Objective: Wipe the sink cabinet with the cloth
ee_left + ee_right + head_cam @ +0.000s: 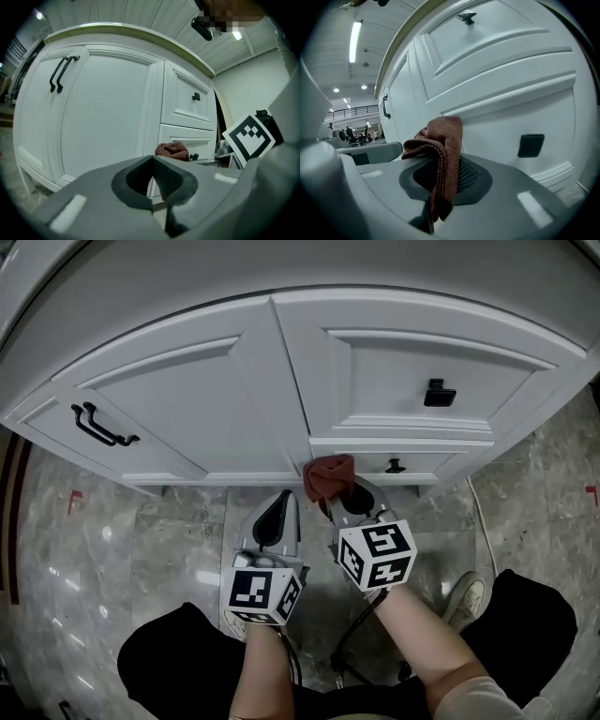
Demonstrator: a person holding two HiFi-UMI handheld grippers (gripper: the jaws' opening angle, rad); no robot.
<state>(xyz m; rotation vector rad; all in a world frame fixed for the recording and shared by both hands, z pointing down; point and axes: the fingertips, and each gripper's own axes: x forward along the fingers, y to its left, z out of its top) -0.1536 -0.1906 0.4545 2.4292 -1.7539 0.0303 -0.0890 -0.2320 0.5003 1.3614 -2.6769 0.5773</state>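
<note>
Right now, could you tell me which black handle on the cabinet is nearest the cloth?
The small knob on the lower drawer, just right of the cloth. The square knob sits on the upper drawer, and the bar handles are far left.

Cloth (pixel 444 154) drops between the right gripper's (pixel 440 180) closed jaws, tail lost in the seam. The left gripper (pixel 154 180) covers the cloth's lower edge. Distant people (pixel 350 133) are too small to read. The cabinet (pixel 187 399) runs off the top edge.
</note>
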